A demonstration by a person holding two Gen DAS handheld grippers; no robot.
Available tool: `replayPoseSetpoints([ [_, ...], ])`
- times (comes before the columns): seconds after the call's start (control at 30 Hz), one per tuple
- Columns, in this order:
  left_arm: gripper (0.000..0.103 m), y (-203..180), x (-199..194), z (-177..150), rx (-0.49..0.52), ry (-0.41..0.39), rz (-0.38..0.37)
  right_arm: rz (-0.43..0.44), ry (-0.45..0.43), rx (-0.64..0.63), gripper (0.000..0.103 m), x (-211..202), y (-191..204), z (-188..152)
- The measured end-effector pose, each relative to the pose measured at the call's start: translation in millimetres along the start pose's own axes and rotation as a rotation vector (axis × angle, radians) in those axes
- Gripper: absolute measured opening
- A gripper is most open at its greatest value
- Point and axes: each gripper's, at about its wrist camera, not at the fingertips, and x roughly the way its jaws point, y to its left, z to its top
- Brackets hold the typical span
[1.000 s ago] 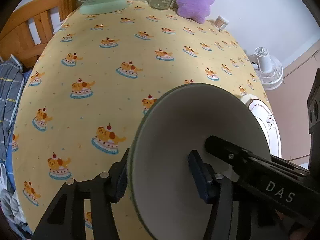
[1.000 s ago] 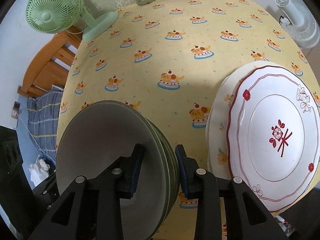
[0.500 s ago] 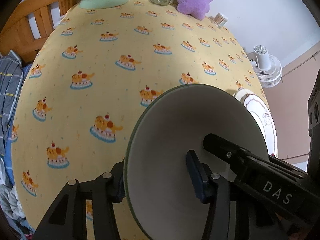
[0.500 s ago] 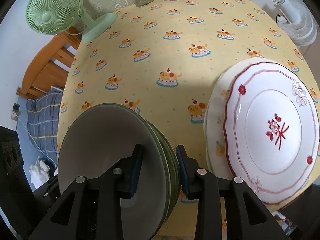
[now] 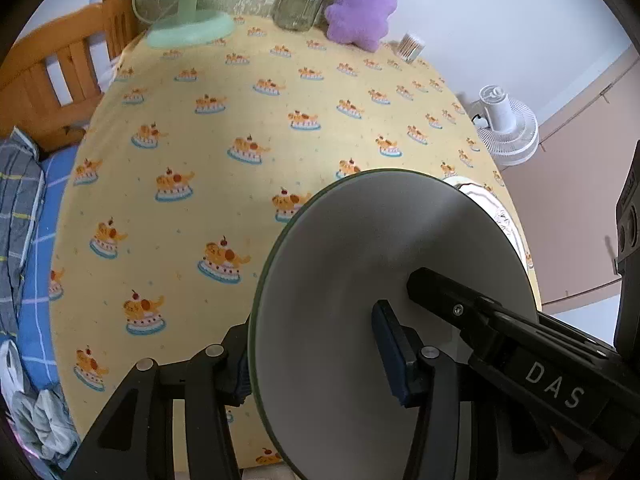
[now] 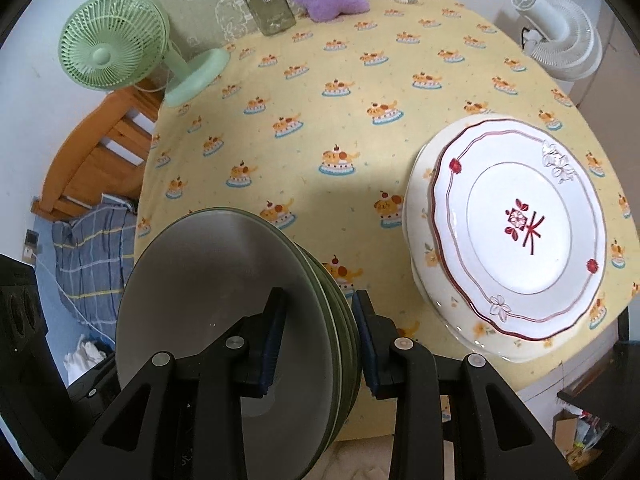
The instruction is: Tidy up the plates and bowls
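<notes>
At near table edge, both grippers clamped on same stack of green plates (image 6: pixel 224 304): right gripper (image 6: pixel 318 336) pinching its rim, left gripper (image 5: pixel 316 360) gripping the other side, stack tilted, seemingly lifted off the yellow tablecloth (image 6: pixel 320 92). Mid-carry, probably. Next: keep grips even, set down beside or onto white floral plates (image 6: pixel 520 224) farther right.

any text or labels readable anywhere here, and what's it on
"DAS" in white letters, on the black body of the right gripper, seen from the left wrist view.
A red mark in the middle of the white plate: it looks like a flower with a stylised sign, not readable as a word.
Sketched outlines on the green cloth behind the jar: drawings, no words readable.
No other text shows.
</notes>
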Motion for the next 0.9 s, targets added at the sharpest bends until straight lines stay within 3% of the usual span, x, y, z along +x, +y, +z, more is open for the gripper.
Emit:
replayPoseSetpoints([
  [0.37, 0.05, -13.7, -10.2, 1.1, 0.002, -0.063, 0.05, 0.042, -0.049, -0.029, 0.037, -16.8, -0.9, 3.6],
  [0.9, 0.05, -80.4, 0.9, 3.6, -0.106, -0.11, 0.099, 0.083, -0.034, -0.137, 0.037, -38.8, -55.4, 31.2],
])
